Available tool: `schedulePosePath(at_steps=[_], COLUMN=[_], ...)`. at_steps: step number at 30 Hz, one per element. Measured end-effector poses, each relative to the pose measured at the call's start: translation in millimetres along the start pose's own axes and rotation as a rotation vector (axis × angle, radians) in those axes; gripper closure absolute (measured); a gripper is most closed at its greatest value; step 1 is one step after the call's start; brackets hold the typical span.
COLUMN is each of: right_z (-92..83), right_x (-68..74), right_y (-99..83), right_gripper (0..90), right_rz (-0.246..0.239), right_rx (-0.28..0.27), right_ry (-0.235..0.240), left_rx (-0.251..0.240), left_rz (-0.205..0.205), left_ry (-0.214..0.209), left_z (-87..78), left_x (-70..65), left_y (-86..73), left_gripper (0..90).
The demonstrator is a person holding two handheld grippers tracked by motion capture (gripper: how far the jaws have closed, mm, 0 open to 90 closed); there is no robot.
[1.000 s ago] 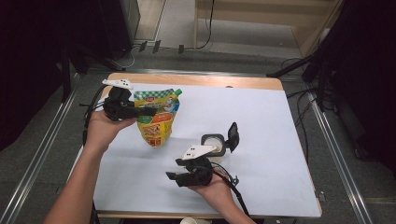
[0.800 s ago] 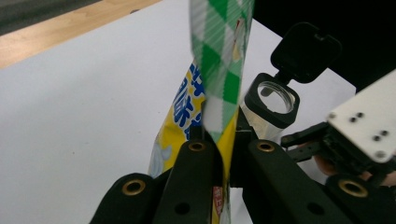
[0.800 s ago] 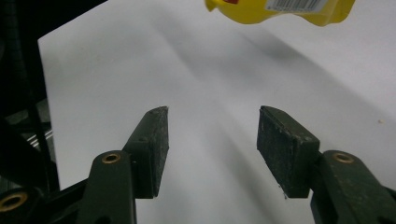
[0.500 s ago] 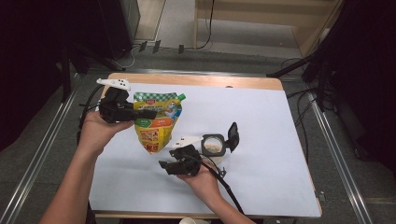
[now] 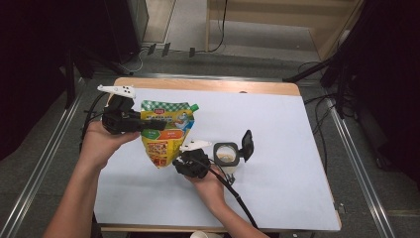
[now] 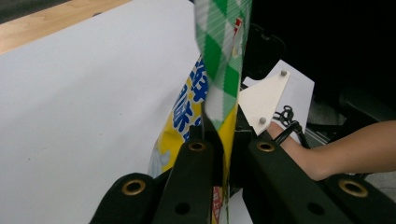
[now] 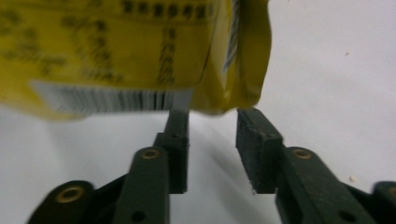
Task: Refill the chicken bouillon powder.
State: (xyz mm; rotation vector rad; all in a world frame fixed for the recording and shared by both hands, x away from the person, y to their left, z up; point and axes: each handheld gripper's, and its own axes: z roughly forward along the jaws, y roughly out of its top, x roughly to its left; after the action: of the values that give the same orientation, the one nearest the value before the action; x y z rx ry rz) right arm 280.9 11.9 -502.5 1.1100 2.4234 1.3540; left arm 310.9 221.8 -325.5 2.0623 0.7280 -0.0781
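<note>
— So, where is the pouch (image 5: pixel 166 134) against each tool?

— The left tool (image 5: pixel 148 125) has it clamped at the upper edge, coming in from the pouch's left in the high view. In the left gripper view the green-checked top of the pouch rises straight out from between the two black jaws, which are pressed tight on it.

— Is it lying on the tabletop (image 5: pixel 297 148)?

— It hangs from that grip, spout corner up, its yellow bottom down towards the white tabletop; whether the bottom touches I cannot tell.

— And the right tool (image 5: pixel 182 159)?

— Just beside the pouch's lower right corner. In the right gripper view its jaws have just been closing, but a clear gap stands between them. The pouch's bottom corner (image 7: pixel 233 60) sits right at the jaw tips, above the gap. I cannot tell whether the tips touch it; nothing is gripped.

— Anything else close by?

— A small black container (image 5: pixel 227 153) with its lid flipped up, just to the right of the right tool.
</note>
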Motion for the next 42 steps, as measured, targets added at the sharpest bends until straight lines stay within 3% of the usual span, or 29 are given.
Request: schedulePosePath(at_steps=[3,13,19,26,32,34,37,42], right_z=[0.5,0.5,-0.2,-3.9,-9.7,-12.1,-17.4,-25.3], right_x=[1.2,0.3,3.2,10.1,13.6,14.9,17.8,21.0], right_y=[1.0,1.1,-0.2,0.6,0.2,-1.7,-6.0,-10.0], right_gripper=[72.2,71.4,70.2,70.0,62.8,60.4,61.0,61.5], right_rz=[0.019,0.006,-0.005,-0.034,-0.055,-0.077,-0.148,-0.168], right_rx=[-0.027,-0.053,-0.07,-0.125,-0.105,-0.096,-0.099,-0.086], right_ry=[-0.007,-0.03,-0.012,0.007,0.035,0.043,0.012,0.03], left_rx=[-0.001,-0.013,-0.022,-0.02,-0.005,0.005,0.011,0.03], left_rz=[-0.003,-0.028,-0.052,-0.076,-0.049,-0.039,-0.041,-0.041], left_ry=[-0.014,-0.048,-0.066,-0.085,-0.015,-0.006,0.002,0.012], left_z=[-1.6,-8.5,-10.1,-7.9,0.0,4.6,11.3,25.5], left_x=[-2.2,-4.4,-3.4,-0.9,-8.3,-10.6,-11.2,-12.7], left_y=[0.7,2.1,2.1,1.0,4.4,5.2,5.2,5.0], left_gripper=[90.0,90.0,90.0,90.0,90.0,90.0,89.8,85.6])
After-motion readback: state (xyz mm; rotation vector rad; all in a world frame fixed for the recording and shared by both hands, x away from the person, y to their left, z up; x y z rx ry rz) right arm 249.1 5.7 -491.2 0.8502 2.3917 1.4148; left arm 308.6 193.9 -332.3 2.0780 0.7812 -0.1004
